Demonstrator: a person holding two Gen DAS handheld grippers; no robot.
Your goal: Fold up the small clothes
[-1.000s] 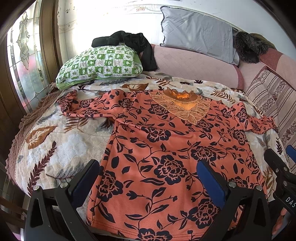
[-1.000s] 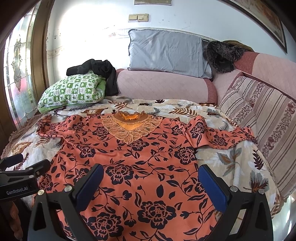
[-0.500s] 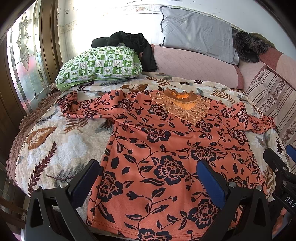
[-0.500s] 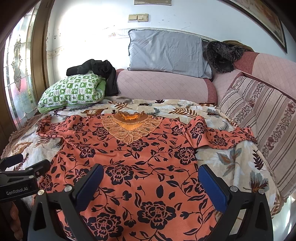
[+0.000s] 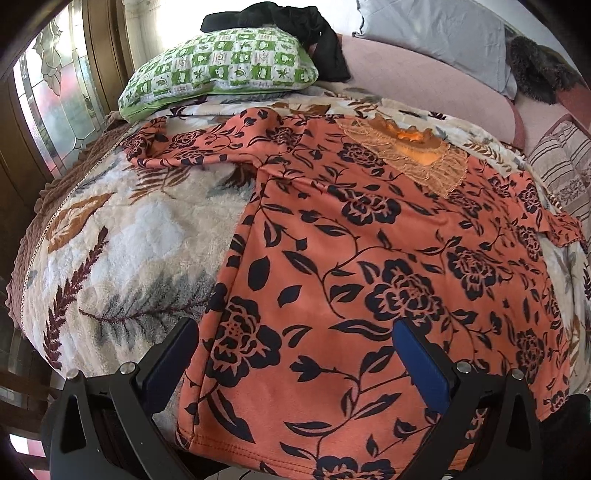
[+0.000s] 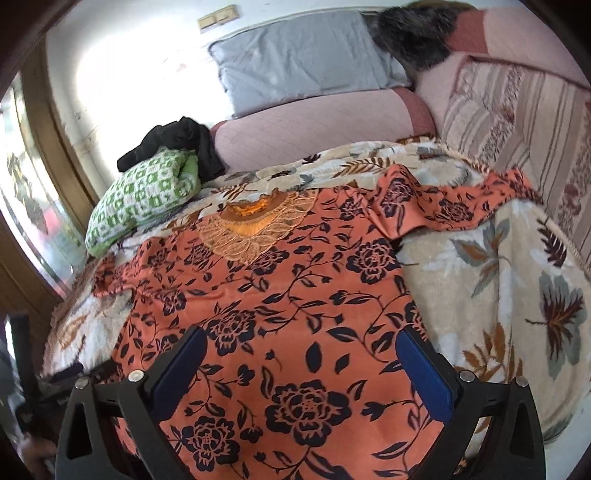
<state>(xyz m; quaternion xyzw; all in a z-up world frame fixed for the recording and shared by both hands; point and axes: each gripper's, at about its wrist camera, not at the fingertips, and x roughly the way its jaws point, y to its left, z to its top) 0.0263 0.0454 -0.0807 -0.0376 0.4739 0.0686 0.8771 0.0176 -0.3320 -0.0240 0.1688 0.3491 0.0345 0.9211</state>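
Note:
An orange blouse [image 5: 369,258] with dark flowers and a lace collar [image 5: 417,151] lies spread flat, front up, on a leaf-patterned blanket [image 5: 122,236]. Its hem hangs over the near edge and both sleeves stretch out sideways. My left gripper [image 5: 295,363] is open, hovering low over the hem's left corner. In the right wrist view the blouse [image 6: 280,302] fills the middle. My right gripper [image 6: 301,369] is open above the lower right part of the blouse, with nothing between its fingers. The right sleeve [image 6: 454,206] lies crumpled toward the striped cushion.
A green checked pillow [image 5: 221,74] with a black garment [image 5: 303,22] on it sits at the back left. A grey pillow [image 6: 306,62], a pink bolster [image 6: 321,125] and a striped cushion [image 6: 524,122] line the back and right. A window [image 5: 55,103] stands on the left.
Both grippers have moved forward and down toward the blouse's hem, the left toward its left corner, the right tilting toward its right side. The blouse has not moved. Both stay open.

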